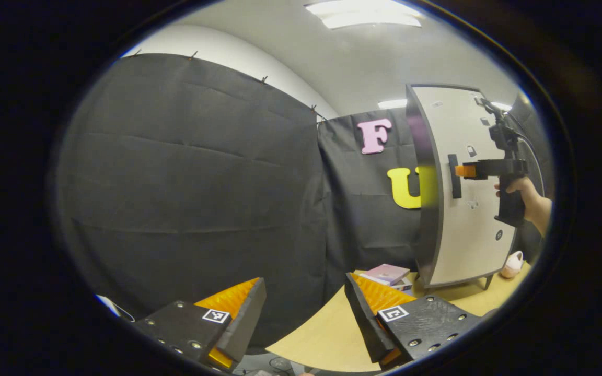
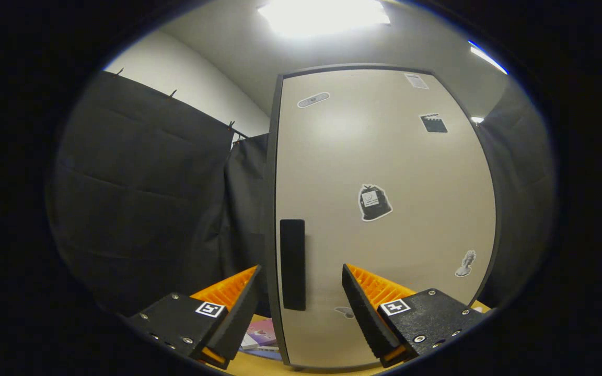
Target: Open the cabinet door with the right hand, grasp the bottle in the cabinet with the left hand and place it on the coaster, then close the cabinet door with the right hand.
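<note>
Right hand-held gripper (image 2: 298, 292) has its fingers spread apart, one on each side of the door's dark handle (image 2: 292, 263), with gaps between them and the handle; in the left gripper view that same gripper (image 1: 465, 171) sits at the front of the cabinet, its tip just beside the handle (image 1: 454, 176), held by a hand (image 1: 525, 196) to the right of the cabinet. Left hand-held gripper (image 1: 306, 313) is open too, fingers wide with nothing between them, low and well to the left of the cabinet, hanging over the near edge of the counter (image 1: 327, 334).

Cabinet (image 1: 465, 209) is the biggest thing; it stands upright on the counter, a tall box with a dark side and a pale door (image 2: 384, 209); the door lies flat against the cabinet front, so it looks shut, and I cannot tell where the bottle is, nor the coaster. Small stickers (image 2: 374, 202) dot the door to the right of the handle. Short legs (image 1: 487, 282) lift the cabinet off the counter.

Left of the cabinet's foot lies a small stack of books (image 1: 387, 275), a pinkish one on top; at the cabinet's right foot sits a small pale pink thing (image 1: 512, 265), too small to make out.
</note>
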Action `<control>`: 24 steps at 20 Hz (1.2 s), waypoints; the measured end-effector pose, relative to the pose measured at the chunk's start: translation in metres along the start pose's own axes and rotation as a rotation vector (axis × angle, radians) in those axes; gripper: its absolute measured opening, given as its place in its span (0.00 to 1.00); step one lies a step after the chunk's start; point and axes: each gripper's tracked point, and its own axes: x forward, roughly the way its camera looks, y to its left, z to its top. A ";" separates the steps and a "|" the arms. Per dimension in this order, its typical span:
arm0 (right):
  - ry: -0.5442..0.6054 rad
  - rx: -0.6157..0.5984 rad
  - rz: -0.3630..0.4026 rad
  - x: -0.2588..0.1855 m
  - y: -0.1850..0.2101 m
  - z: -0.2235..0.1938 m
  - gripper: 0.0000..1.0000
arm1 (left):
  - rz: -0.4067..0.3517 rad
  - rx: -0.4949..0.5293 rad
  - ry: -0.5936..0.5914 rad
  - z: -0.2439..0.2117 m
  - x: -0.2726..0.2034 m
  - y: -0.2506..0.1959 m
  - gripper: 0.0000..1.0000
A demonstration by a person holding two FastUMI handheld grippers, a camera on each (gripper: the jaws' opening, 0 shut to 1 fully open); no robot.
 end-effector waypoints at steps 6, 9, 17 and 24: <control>0.058 -0.022 -0.073 0.041 0.001 -0.013 0.71 | 0.011 -0.016 0.005 -0.006 0.005 0.017 0.87; 0.094 -0.050 -0.088 0.049 0.002 -0.019 0.53 | 0.007 -0.035 0.013 -0.008 0.009 0.022 0.87; 0.136 -0.019 -0.063 0.048 0.005 -0.016 0.17 | -0.046 -0.042 0.012 -0.008 0.028 0.010 0.92; 0.167 0.014 0.013 0.033 0.007 -0.014 0.17 | -0.114 -0.033 0.000 -0.006 0.040 -0.024 0.87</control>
